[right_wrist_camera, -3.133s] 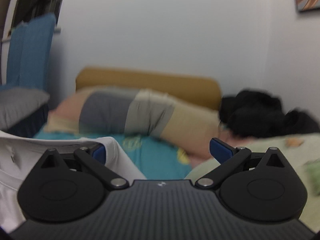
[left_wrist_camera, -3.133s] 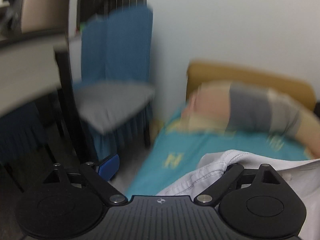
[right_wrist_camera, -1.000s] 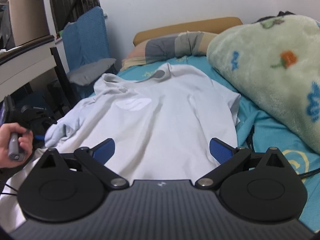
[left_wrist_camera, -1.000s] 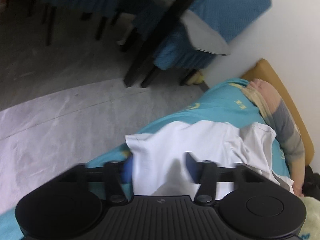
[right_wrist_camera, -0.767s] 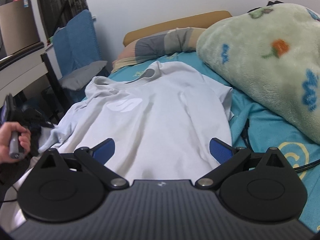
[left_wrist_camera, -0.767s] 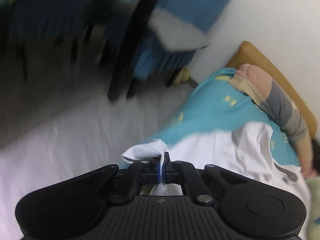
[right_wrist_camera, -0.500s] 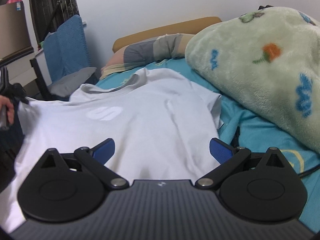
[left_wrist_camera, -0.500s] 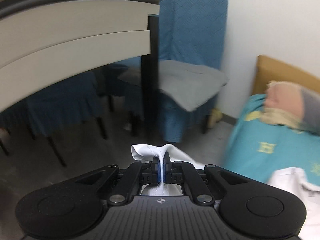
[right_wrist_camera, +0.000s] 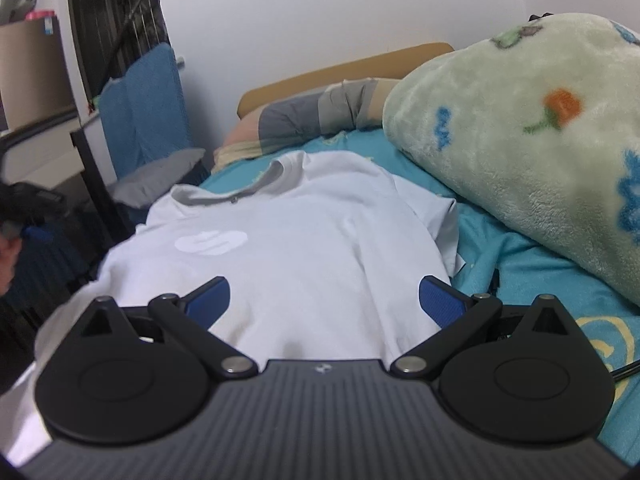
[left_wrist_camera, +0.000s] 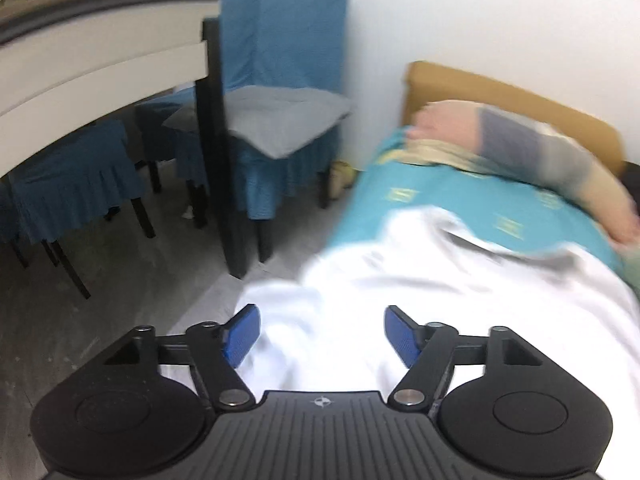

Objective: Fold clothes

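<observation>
Released white shirt, under left gripper

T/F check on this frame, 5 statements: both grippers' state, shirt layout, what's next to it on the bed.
1. The left gripper is clamped on the white shirt. False: its jaws stand open, with the fabric lying between and beyond them.
2. The right gripper is open. True.
3. The shirt lies spread on the teal bedsheet, collar toward the striped pillow. True.
4. A green fleece blanket is heaped to the shirt's right in the right wrist view. True.
5. The shirt is already folded in half. False: it lies flat, with a sleeve and the pale chest logo showing.
</observation>
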Demonstrator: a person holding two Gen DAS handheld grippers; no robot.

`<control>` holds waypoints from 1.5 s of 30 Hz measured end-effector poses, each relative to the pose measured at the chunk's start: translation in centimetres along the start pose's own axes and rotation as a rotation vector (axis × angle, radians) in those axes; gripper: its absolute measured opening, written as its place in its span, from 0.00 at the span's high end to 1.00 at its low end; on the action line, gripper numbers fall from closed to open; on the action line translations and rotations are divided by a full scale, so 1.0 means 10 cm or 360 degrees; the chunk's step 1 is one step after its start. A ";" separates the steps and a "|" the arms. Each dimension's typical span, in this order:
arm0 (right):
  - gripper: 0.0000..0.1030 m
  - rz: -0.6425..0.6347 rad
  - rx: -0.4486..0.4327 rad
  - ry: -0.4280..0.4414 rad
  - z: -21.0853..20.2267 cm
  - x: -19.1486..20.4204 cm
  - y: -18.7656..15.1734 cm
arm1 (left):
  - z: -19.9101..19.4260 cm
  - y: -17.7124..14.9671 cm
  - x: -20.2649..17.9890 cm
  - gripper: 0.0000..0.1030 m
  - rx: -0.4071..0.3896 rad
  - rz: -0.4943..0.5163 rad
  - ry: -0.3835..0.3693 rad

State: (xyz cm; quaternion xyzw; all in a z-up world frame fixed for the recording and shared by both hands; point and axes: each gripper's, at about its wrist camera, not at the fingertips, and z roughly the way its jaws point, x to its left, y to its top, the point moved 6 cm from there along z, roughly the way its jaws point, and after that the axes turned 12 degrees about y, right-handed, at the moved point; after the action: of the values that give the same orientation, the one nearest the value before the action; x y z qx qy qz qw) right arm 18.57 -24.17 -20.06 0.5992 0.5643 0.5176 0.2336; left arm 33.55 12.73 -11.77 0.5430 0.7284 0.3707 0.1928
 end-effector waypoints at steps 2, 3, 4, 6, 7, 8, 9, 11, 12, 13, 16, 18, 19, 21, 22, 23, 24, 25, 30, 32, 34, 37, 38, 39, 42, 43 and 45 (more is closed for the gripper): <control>0.00 0.0018 -0.0015 0.0013 -0.08 0.00 0.02 | -0.48 -0.23 -0.04 0.23 0.0001 0.0029 -0.0065; 0.00 0.0027 -0.0022 0.0019 -0.12 0.00 0.04 | -0.70 -0.34 -0.08 0.22 -0.0010 0.0039 -0.0098; 0.00 0.0036 -0.0029 0.0025 -0.16 0.00 0.05 | -0.93 -0.44 -0.11 0.22 -0.0020 0.0049 -0.0131; 0.01 0.0054 -0.0044 0.0038 -0.23 0.00 0.07 | -1.32 -0.65 -0.18 0.15 -0.0031 0.0058 -0.0181; 0.04 0.0063 -0.0051 0.0044 -0.27 0.00 0.08 | -1.49 -0.76 -0.22 0.13 -0.0024 0.0068 -0.0207; 0.06 0.0072 -0.0058 0.0051 -0.31 0.01 0.10 | -1.66 -0.87 -0.26 0.13 -0.0037 0.0051 -0.0248; 0.06 0.0081 -0.0066 0.0057 -0.35 0.01 0.11 | -1.82 -0.99 -0.30 0.13 -0.0049 0.0034 -0.0289; 0.06 0.0098 -0.0080 0.0070 -0.43 0.01 0.13 | -2.06 -1.17 -0.41 0.12 -0.0059 0.0020 -0.0392; 0.06 0.0107 -0.0088 0.0076 -0.47 0.01 0.14 | -2.11 -1.23 -0.45 0.12 -0.0070 0.0062 -0.0406; 0.06 0.0116 -0.0095 0.0082 -0.51 0.01 0.16 | -2.16 -1.28 -0.48 0.12 -0.0080 0.0104 -0.0419; 0.06 0.0145 -0.0082 0.0062 -0.60 -0.02 0.13 | -2.23 -1.34 -0.52 0.10 -0.0133 0.0168 -0.0365; 0.06 0.0159 -0.0070 0.0039 -0.64 -0.05 0.13 | -2.16 -1.32 -0.45 0.04 -0.0160 0.0148 -0.0333; 0.06 0.0174 -0.0065 0.0029 -0.65 -0.07 0.13 | -2.08 -1.28 -0.40 0.04 -0.0155 0.0123 -0.0319; 0.06 0.0261 -0.0044 0.0038 -0.58 -0.18 0.16 | -1.91 -1.21 -0.33 0.04 -0.0143 0.0072 -0.0296; 0.06 0.0305 -0.0033 0.0043 -0.54 -0.24 0.17 | -1.83 -1.18 -0.31 0.04 -0.0136 0.0045 -0.0288; 0.06 0.0308 -0.0020 0.0026 -0.45 -0.31 0.21 | -1.75 -1.14 -0.28 0.04 -0.0129 0.0019 -0.0280; 0.06 0.0308 -0.0007 0.0008 -0.34 -0.37 0.25 | -1.70 -1.12 -0.29 0.04 -0.0133 0.0008 -0.0275; 0.06 0.0309 0.0006 -0.0011 -0.24 -0.44 0.29 | -1.63 -1.08 -0.29 0.04 -0.0124 -0.0004 -0.0275; 0.06 0.0178 0.0162 -0.0117 0.46 -0.71 0.39 | -1.28 -0.97 -0.28 0.04 -0.0078 -0.0128 -0.0300; 0.06 0.0125 0.0225 -0.0159 0.74 -0.82 0.43 | -1.15 -0.97 -0.31 0.04 -0.0053 -0.0151 -0.0311; 0.17 0.0072 0.0288 -0.0201 1.03 -0.94 0.47 | -1.02 -0.96 -0.32 0.05 -0.0022 -0.0172 -0.0314; 0.79 -0.0047 0.0341 -0.0267 1.34 -0.99 0.53 | -0.97 -0.93 -0.29 0.06 -0.0015 -0.0209 -0.0318; 0.88 -0.0148 0.0297 -0.0259 1.34 -0.86 0.56 | -0.95 -0.93 -0.28 0.06 -0.0013 -0.0221 -0.0319; 0.90 -0.0269 0.0268 -0.0235 1.34 -0.70 0.58 | -0.93 -0.92 -0.27 0.07 -0.0011 -0.0233 -0.0320; 0.96 -0.0580 0.0262 -0.0110 1.40 -0.12 0.56 | -0.88 -0.89 -0.23 0.09 -0.0004 -0.0270 -0.0324; 0.97 -0.0650 0.0274 -0.0042 1.43 0.09 0.52 | -0.86 -0.88 -0.22 0.09 -0.0002 -0.0282 -0.0326; 0.97 -0.0721 0.0333 0.0086 1.50 0.46 0.40 | -0.83 -0.86 -0.20 0.09 0.0003 -0.0307 -0.0328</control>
State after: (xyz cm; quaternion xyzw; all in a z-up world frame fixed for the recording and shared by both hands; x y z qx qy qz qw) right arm 32.80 -16.41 -20.36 0.4642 0.7408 0.4066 0.2653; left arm 22.97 7.00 -13.10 0.5058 0.7539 0.2921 0.3009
